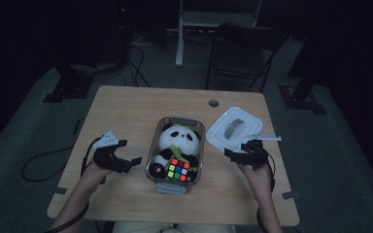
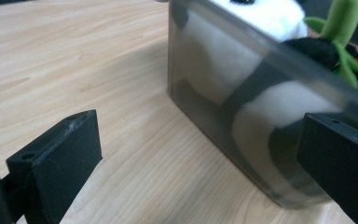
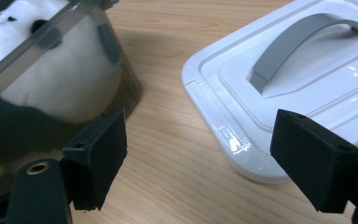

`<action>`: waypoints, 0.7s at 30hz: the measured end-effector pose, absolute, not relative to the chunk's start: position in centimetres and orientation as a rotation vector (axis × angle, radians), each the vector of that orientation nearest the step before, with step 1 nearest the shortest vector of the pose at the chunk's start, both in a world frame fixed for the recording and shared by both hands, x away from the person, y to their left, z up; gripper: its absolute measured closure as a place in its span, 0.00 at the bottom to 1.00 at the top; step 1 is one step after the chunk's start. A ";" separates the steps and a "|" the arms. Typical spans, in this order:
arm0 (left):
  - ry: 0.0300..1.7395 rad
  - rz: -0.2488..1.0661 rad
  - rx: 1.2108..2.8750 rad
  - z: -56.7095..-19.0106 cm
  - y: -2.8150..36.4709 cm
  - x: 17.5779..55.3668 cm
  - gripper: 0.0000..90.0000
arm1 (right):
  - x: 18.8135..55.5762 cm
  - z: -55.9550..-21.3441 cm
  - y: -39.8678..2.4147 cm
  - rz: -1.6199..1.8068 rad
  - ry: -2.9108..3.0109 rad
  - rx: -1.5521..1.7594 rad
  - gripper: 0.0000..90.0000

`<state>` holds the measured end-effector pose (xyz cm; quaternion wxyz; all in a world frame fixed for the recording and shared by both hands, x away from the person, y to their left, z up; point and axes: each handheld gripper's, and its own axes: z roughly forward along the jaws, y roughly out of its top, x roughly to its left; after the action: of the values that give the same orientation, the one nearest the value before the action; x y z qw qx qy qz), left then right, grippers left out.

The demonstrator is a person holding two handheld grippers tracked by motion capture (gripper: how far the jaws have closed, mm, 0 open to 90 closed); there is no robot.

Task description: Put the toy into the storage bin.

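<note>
The left gripper sits left of centre in the high view, its fingers spread wide apart with nothing between them. In the left gripper view they frame bare wood and the near corner of the clear container, the right-hand finger close against its smoky wall. The hand behind it lies low over the surface, forearm coming up from the bottom left of the frame, a cable trailing off the wrist toward the table's left edge.

The right gripper is right of centre, fingers likewise parted and empty. In the right gripper view one finger stands in front of the container's wall, the other in front of the rim of the white lid, with open wood between them. That hand rises from the bottom right, wrist fairly straight, fingers aimed toward the top of the frame.

The container stands open in the middle of the surface, between the two grippers. Inside lies a plush panda, head toward the far side, with a colour cube on its lower half. The lid, with its grey handle, lies flat just right of the container.
</note>
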<state>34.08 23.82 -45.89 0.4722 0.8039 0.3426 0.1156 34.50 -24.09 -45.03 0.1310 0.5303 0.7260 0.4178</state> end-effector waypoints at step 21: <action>0.822 0.239 2.012 -47.8 22.4 34.2 0.01 | 38.0 -47.3 -24.0 1.098 1.989 1.648 0.28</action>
<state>34.20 22.44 -47.76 0.4598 0.8171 0.3338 0.0973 38.01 -24.05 -47.33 0.1666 0.5791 0.6987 0.3856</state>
